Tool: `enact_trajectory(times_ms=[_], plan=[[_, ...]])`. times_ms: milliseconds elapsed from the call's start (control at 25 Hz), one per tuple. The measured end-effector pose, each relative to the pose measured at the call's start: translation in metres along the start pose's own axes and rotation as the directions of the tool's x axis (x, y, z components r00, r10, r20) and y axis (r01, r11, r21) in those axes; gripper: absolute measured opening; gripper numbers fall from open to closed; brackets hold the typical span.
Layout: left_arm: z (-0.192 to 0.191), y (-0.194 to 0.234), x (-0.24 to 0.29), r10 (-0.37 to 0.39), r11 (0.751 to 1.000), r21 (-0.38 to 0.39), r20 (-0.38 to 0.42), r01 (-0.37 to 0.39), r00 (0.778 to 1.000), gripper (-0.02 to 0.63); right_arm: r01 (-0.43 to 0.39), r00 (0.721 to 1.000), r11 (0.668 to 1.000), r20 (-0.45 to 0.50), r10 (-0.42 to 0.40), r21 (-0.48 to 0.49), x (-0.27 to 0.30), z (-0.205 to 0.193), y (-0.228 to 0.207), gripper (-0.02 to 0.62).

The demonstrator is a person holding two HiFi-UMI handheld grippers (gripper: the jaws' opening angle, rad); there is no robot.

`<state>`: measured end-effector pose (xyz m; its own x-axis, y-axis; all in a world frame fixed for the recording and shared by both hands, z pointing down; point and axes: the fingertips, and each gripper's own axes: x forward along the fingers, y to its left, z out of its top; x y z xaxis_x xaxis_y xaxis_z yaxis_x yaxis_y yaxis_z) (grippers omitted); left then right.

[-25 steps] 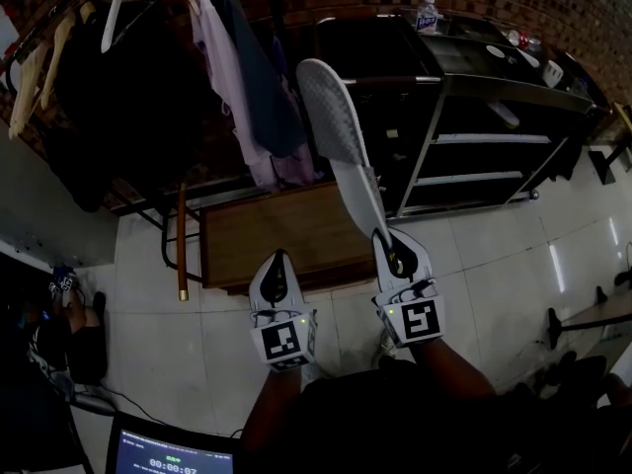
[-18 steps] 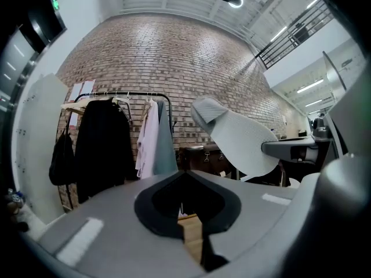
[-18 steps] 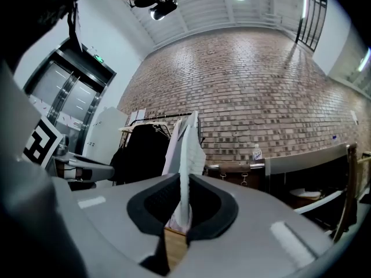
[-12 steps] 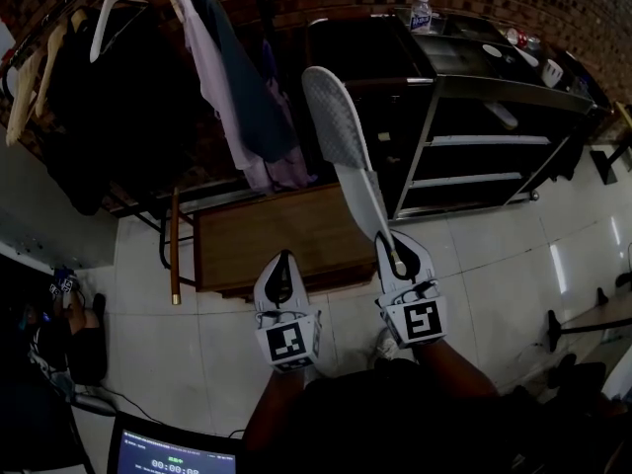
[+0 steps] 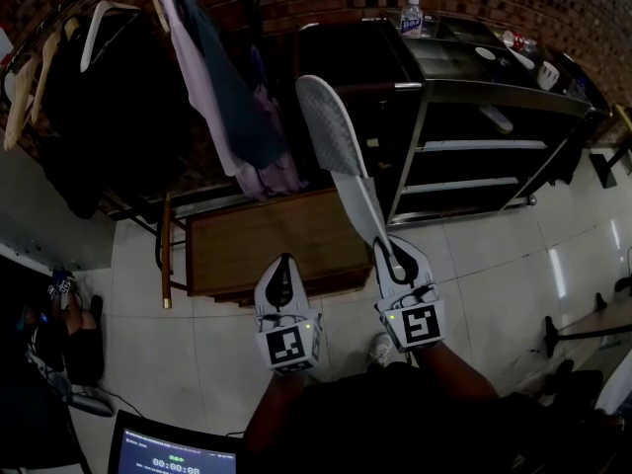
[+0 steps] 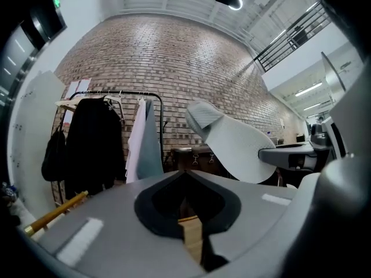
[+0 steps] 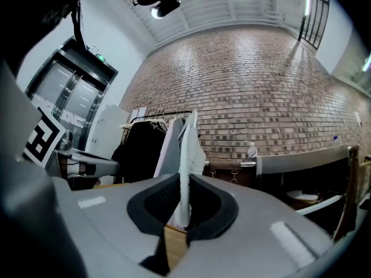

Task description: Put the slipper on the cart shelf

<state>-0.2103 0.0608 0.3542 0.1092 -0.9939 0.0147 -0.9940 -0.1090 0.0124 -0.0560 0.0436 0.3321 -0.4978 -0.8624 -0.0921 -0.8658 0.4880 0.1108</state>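
A long white slipper (image 5: 334, 131) sticks out ahead of my right gripper (image 5: 392, 261), sole on edge, and that gripper is shut on its heel end. In the right gripper view the slipper (image 7: 185, 146) stands as a thin upright blade between the dark pads (image 7: 157, 204). Its toe hangs in front of the black cart (image 5: 432, 85), level with the top shelf. My left gripper (image 5: 284, 276) is beside it on the left, shut and holding nothing. From the left gripper view the slipper (image 6: 240, 149) shows broadside at the right.
A clothes rack (image 5: 109, 13) with a black coat and light garments (image 5: 212, 87) stands to the left of the cart. A low wooden bench (image 5: 267, 245) lies below the slipper. A water bottle (image 5: 412, 16) and small items sit on the cart's top. A brick wall is behind.
Both grippers have travelled level toward the cart with the slipper still gripped. The rack, the bench and the cart have slid left in the head view.
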Motion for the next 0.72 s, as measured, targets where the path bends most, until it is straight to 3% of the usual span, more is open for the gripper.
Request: enact_trajectory(times_ms=[480,720], plan=[[0.0,-0.065,0.035,0.028,0.999,0.014,0.028,-0.029,0.999,0.015,-0.041,0.997,0.999,-0.071,0.04,-0.008,-0.024,-0.038,-0.057,0.032],[-0.008,-0.119,0.057,-0.052,0.999,-0.008,0.02,0.052,0.998,0.017,0.048,0.986,0.999,-0.162,-0.049,-0.009,-0.058,-0.067,-0.111,0.032]])
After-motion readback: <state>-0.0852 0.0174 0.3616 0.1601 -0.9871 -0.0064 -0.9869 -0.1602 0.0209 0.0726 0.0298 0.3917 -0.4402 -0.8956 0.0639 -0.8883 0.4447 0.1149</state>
